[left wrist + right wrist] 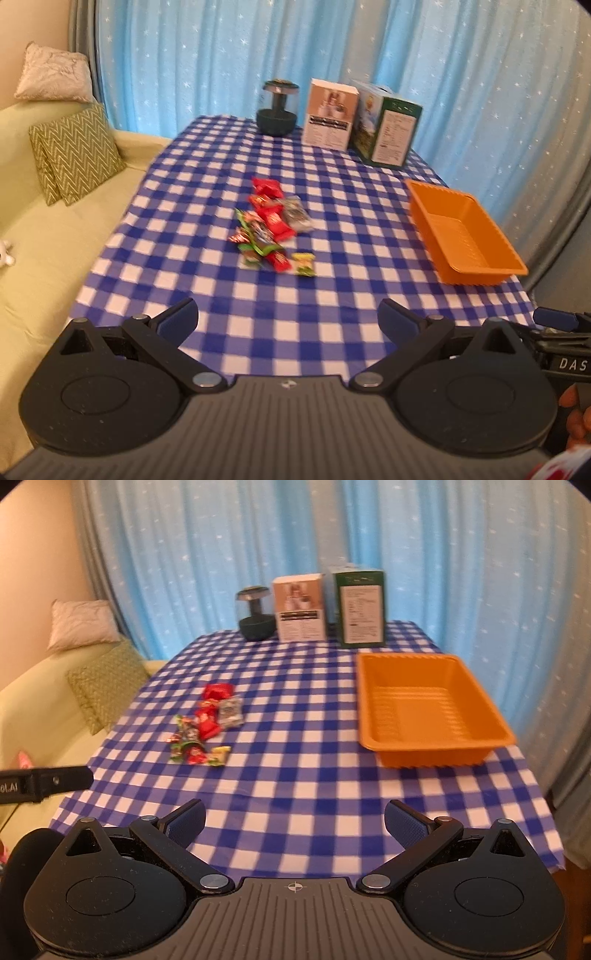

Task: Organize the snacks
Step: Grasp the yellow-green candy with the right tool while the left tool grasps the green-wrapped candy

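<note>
A pile of small wrapped snacks [271, 229], red, green, grey and yellow, lies in the middle of the blue-and-white checked table [332, 302]. It also shows in the right wrist view [205, 725]. An empty orange tray [463, 230] stands at the table's right side, also seen in the right wrist view [424, 709]. My left gripper [288, 319] is open and empty above the table's near edge, short of the snacks. My right gripper [295, 821] is open and empty above the near edge, with the tray ahead to its right.
At the table's far end stand a dark round jar [277, 107], a white box [330, 114] and a green box [386, 122]. A light green sofa [44, 258] with cushions runs along the left. Blue curtains [332, 44] hang behind.
</note>
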